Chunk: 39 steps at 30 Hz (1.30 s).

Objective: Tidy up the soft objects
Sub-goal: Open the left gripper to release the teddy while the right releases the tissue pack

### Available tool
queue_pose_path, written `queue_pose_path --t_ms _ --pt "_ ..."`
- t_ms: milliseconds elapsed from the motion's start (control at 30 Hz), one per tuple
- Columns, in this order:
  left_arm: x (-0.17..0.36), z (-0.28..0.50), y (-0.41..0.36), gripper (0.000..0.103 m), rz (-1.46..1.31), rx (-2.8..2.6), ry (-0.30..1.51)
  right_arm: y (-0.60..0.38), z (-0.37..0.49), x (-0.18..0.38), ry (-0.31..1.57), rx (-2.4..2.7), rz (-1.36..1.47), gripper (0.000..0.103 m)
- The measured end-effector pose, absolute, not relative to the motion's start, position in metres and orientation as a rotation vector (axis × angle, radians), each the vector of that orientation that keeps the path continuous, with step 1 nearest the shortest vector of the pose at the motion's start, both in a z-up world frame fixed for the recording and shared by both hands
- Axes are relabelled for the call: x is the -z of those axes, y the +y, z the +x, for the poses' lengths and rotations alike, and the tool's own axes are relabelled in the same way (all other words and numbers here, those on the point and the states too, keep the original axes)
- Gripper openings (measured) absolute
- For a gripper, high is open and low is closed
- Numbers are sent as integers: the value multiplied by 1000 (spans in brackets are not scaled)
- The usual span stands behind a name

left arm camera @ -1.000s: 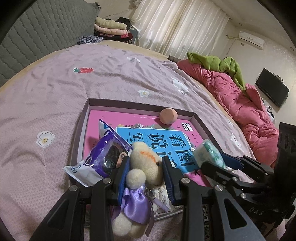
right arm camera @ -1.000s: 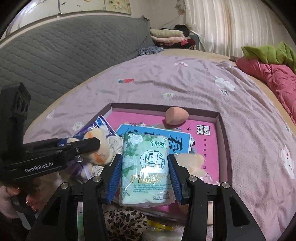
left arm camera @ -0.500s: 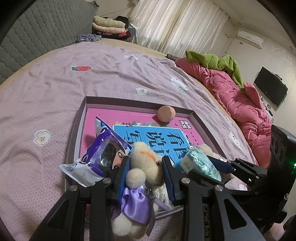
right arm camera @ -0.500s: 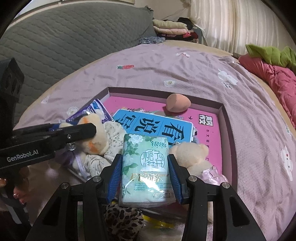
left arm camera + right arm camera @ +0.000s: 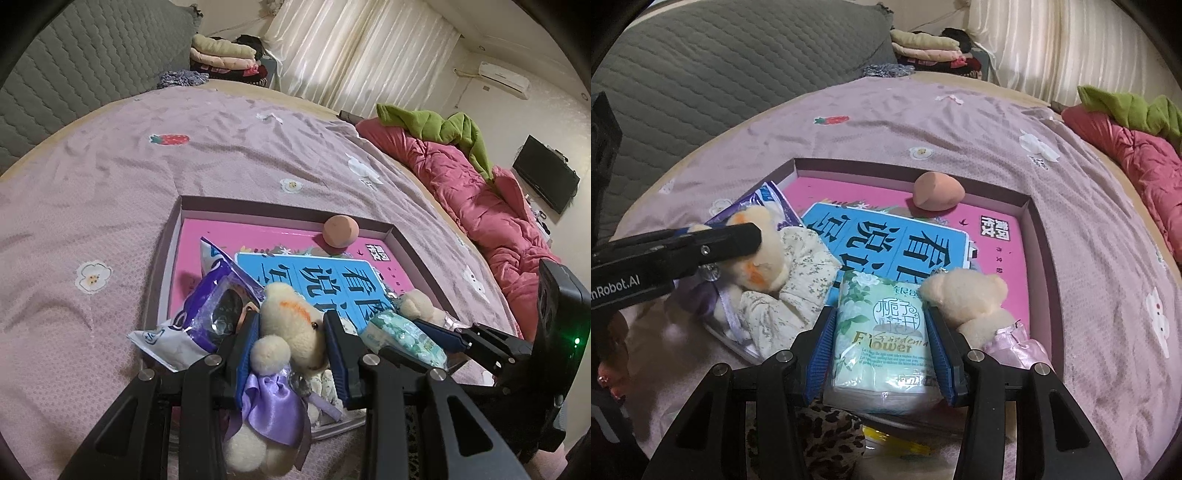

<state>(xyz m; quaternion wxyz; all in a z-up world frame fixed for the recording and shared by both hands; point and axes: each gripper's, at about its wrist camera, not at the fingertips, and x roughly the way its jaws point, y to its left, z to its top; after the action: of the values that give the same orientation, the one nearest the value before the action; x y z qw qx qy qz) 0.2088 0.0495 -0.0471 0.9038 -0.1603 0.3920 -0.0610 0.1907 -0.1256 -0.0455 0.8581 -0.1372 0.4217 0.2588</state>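
The left claw point(image 5: 291, 343) is clenched on a cream plush toy with a purple satin bow point(image 5: 286, 332), its blue pads pressing the toy's head from both sides, above the near left corner of a shallow box point(image 5: 280, 206). Just left of it a purple snack packet point(image 5: 207, 314) leans over the box's left wall. The right claw point(image 5: 879, 354) grips a green tissue pack point(image 5: 882, 332) upright between its pads, over the box's near edge. A cream teddy bear in a pink dress point(image 5: 971, 299) touches the pack's right side. Farther in, a blue book point(image 5: 886, 240) lies flat, and a peach makeup sponge point(image 5: 936, 192) rests by the far wall. The box sits on a lilac bedsheet point(image 5: 960, 122).
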Motion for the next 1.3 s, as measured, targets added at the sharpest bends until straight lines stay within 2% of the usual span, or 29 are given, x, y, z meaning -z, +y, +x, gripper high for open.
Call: queue_pose_path --t_ms 300,467,867,1233,1300 --pt "46 209 51 36 -316 114 810 -123 188 46 890 -542 -324 53" --pt "44 210 50 36 -312 118 797 -124 186 42 879 -558 -332 58" --pt "44 210 45 37 -269 118 796 -135 185 32 856 -551 -308 58" --pt "42 210 42 57 -249 123 803 -133 184 32 857 -561 -317 58" --pt "41 209 42 58 -243 120 796 -133 184 32 854 -561 -317 58"
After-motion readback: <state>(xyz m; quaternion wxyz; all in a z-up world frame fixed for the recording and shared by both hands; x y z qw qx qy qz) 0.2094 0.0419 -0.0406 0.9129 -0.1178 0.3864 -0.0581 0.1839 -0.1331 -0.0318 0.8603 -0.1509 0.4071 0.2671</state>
